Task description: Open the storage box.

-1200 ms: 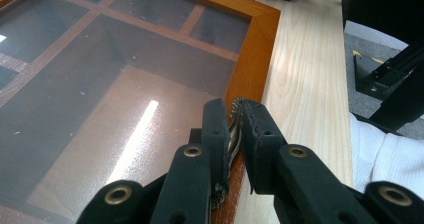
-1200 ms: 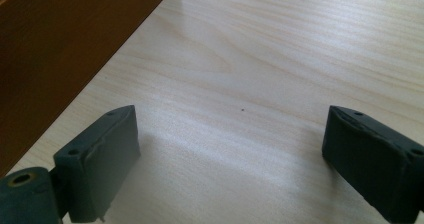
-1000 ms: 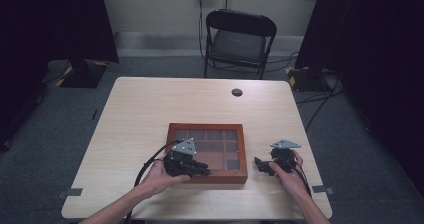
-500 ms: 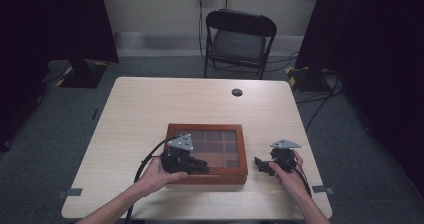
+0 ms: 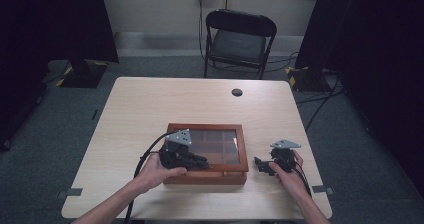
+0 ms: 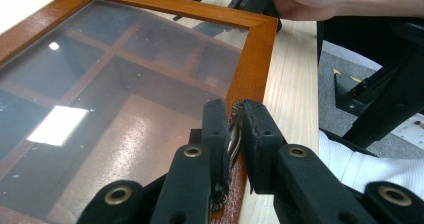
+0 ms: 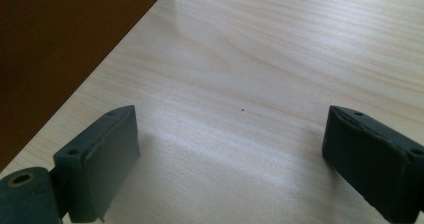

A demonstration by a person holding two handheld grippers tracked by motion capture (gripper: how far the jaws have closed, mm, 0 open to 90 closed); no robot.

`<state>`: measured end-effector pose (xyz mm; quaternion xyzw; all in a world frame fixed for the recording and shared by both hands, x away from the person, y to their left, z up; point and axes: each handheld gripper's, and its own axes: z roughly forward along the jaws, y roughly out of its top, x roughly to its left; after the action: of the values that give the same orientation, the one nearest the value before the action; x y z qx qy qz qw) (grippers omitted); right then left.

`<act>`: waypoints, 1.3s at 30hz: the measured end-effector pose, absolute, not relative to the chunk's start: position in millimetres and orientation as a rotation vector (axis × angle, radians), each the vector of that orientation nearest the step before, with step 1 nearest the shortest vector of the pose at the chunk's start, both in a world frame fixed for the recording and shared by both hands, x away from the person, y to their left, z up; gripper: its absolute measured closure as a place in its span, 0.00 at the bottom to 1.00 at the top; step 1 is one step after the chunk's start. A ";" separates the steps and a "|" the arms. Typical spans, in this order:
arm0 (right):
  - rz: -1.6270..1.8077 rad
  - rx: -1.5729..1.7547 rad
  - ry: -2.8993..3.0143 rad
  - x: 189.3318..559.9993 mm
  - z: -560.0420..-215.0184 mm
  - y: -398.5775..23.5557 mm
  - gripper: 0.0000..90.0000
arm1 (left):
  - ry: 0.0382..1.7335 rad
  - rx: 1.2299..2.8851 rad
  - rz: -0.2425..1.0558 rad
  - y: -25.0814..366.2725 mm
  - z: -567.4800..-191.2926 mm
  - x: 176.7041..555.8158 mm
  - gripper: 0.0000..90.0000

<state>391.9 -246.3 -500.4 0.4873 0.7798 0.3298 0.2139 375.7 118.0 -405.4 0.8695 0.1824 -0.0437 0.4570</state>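
Observation:
A brown wooden box (image 5: 205, 127) with a dark glass lid lies flat at the near middle of the table. My left gripper (image 5: 202, 162) reaches over its front rim. In the left gripper view the left gripper (image 6: 234, 120) is shut on a small brass latch (image 6: 232, 136) at the lid's front edge (image 6: 252, 69). My right gripper (image 5: 260, 165) rests on the table just right of the box, its jaws pointing toward it. Seen in its own view, the right gripper (image 7: 230, 151) is open with bare tabletop between the jaws and the box's side wall (image 7: 60, 44) at the left.
A small black round disc (image 5: 237, 92) lies near the far edge of the light wooden table (image 5: 150, 109). A black folding chair (image 5: 239, 39) stands behind the table. Cables trail from both grippers toward the near edge.

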 end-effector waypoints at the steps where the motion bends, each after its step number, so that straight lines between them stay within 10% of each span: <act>1: 0.915 1.352 2.164 391.9 -500.5 -246.3 0.08 | 0.452 2.142 -0.109 118.4 -403.9 376.2 0.90; 39: 0.917 1.353 2.164 392.0 -500.4 -246.3 0.08 | 0.485 2.117 -0.107 118.4 -381.1 384.7 0.90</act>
<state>392.0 -246.3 -500.4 0.4874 0.7796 0.3303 0.2134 384.7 118.4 -381.1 0.8621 0.1974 -0.0438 0.4647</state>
